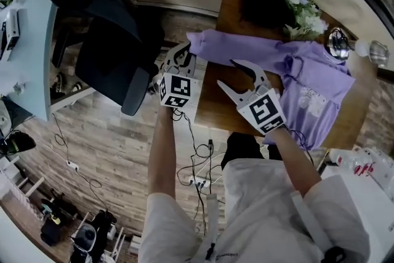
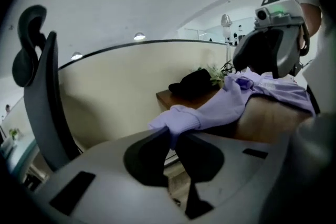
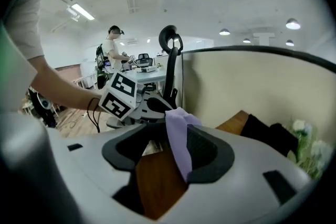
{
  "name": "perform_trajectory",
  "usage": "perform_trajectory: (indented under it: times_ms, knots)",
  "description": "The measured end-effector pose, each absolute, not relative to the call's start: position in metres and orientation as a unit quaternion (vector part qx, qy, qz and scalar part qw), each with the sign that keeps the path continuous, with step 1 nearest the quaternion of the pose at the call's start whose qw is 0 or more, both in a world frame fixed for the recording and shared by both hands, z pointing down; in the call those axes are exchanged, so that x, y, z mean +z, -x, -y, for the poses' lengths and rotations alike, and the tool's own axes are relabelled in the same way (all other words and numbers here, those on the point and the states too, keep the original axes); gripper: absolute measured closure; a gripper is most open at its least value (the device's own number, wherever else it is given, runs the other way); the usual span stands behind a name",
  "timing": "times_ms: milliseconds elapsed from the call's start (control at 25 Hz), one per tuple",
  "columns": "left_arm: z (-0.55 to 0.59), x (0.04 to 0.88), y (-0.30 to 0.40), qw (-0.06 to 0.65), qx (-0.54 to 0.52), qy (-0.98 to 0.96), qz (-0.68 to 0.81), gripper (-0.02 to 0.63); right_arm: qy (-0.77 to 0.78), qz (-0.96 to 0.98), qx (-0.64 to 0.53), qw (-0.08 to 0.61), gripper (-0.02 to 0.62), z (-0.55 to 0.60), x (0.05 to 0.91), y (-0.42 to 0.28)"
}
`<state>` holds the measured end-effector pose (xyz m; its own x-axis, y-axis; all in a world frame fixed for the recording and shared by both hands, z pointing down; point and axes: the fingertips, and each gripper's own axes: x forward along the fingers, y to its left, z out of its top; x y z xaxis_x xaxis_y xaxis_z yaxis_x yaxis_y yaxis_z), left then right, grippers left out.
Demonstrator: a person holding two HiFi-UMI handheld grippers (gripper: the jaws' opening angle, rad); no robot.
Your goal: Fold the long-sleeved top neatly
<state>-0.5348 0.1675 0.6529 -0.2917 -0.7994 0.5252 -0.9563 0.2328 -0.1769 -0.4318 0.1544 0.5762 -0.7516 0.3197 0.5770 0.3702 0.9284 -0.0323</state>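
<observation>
At the near edge of the table (image 1: 212,109), the cuff (image 2: 176,119) is pinched between the closed jaws of the left gripper (image 1: 183,53), out past that edge. A thin bite may be lost and the sleeve (image 1: 240,49) dropped toward the floor. The right gripper (image 1: 226,72) is held spread; cloth lies against one pad, nothing clamped. Farther back, the top (image 1: 308,80) is laid across the table; if dragged, it could be bunched against the flowers (image 1: 301,9).

Print (image 1: 311,101) on purple top (image 1: 308,68) too small to read, cuff (image 2: 176,118) partly hidden in left gripper (image 2: 172,136), dark bundle (image 1: 261,0) unidentifiable
</observation>
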Motion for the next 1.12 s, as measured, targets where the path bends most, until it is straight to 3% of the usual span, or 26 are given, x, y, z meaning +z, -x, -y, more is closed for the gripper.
perform_trajectory:
  times_ms: [240, 520, 600, 800, 1000, 1120]
  knots:
    - [-0.14, 0.593, 0.516, 0.136, 0.279, -0.583, 0.751, 0.561, 0.192, 0.919, -0.199, 0.282, 0.385, -0.144, 0.55, 0.449]
    - [-0.106, 0.549, 0.475, 0.099, 0.334, -0.589, 0.729, 0.563, 0.183, 0.917, -0.233, 0.267, 0.402, -0.13, 0.521, 0.441]
    - [-0.102, 0.543, 0.466, 0.091, 0.348, -0.593, 0.721, 0.563, 0.18, 0.912, -0.251, 0.271, 0.45, -0.123, 0.518, 0.436]
    - [-0.092, 0.53, 0.447, 0.059, 0.41, -0.585, 0.698, 0.563, 0.196, 0.891, -0.296, 0.282, 0.453, -0.115, 0.514, 0.425]
    - [-0.085, 0.519, 0.442, 0.035, 0.447, -0.572, 0.687, 0.563, 0.186, 0.878, -0.337, 0.285, 0.551, -0.115, 0.511, 0.419]
    - [-0.091, 0.511, 0.441, 0.062, 0.383, -0.582, 0.715, 0.549, 0.162, 0.891, -0.322, 0.277, 0.569, -0.111, 0.502, 0.416]
